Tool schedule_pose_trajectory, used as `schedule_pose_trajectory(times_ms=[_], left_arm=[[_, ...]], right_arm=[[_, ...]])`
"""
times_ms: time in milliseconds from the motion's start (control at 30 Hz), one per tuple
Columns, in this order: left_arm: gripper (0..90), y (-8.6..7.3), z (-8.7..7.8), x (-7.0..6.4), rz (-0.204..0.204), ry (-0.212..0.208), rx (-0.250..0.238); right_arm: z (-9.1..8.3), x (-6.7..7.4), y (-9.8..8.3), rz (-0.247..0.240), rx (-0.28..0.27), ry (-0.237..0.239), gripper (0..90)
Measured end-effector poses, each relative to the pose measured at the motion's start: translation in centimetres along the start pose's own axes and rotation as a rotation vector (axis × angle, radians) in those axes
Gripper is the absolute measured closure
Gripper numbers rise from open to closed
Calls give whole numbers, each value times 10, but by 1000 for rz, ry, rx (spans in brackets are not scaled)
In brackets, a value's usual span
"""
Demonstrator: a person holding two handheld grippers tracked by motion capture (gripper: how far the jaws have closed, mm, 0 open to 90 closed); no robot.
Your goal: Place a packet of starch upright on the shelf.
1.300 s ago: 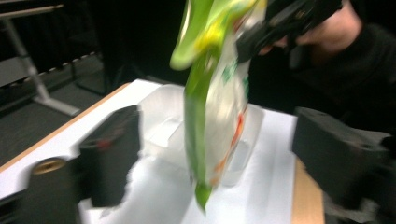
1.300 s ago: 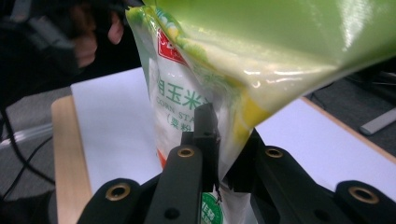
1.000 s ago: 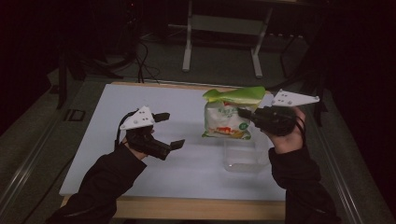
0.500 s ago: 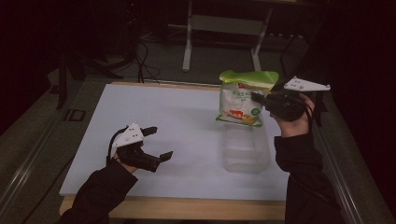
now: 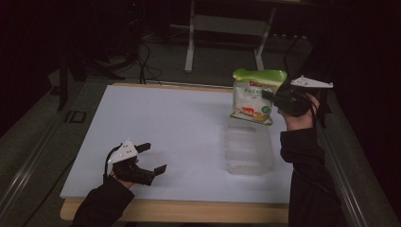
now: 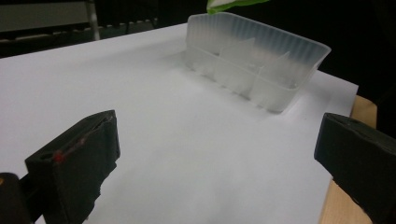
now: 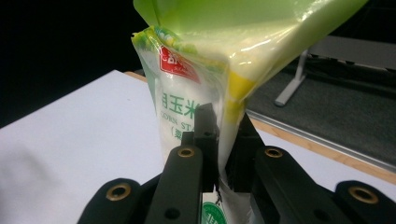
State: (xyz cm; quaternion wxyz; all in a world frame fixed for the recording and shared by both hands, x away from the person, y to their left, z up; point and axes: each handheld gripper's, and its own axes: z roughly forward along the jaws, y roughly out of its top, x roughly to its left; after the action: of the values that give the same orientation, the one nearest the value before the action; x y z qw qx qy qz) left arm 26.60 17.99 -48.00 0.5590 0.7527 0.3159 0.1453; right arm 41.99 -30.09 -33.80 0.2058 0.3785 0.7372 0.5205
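Above the far right part of the tabletop [image 5: 179, 127], your right hand-held gripper [image 5: 267, 96] pinches a green-topped white pouch [image 5: 253, 97] by its edge, jaws pressed tight on it. The pouch hangs clear of the surface, just beyond a clear plastic tray [image 5: 249, 149], which looks empty, though the light is dim. Your left hand-held gripper [image 5: 153, 157] sits low at the near left, jaws spread, holding nothing.
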Motion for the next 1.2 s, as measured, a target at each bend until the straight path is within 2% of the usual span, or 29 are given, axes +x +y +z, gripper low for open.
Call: schedule_pose_trajectory(times_ms=[67,200,400,567,700,800,933,1100,1133,1200], left_arm=[[7,-4,-1,0,-11,-4,-28],[7,-11,0,1,1,7,-51],[7,-15,0,-1,43,7,-80],[7,-17,2,-4,50,-24,-90],[7,-18,5,-4,50,-43,-90],[7,-19,5,-4,45,-46,-86],[7,-19,6,-2,32,-46,-84],[7,-19,5,-4,38,-45,-83],[7,-19,6,-3,35,-45,-83],[7,-19,6,-2,30,-44,-79]], right_arm=[[6,-5,-5,9,12,-2,848],[17,-13,-16,34,26,-7,848],[34,-22,-35,62,63,-19,848],[46,-26,-47,90,81,-1,849],[56,-28,-58,77,96,11,848],[59,-33,-67,87,104,21,849],[56,-41,-75,131,105,49,847],[53,-43,-83,113,144,15,843],[53,-47,-89,129,172,5,836],[51,-48,-89,142,178,7,805]])
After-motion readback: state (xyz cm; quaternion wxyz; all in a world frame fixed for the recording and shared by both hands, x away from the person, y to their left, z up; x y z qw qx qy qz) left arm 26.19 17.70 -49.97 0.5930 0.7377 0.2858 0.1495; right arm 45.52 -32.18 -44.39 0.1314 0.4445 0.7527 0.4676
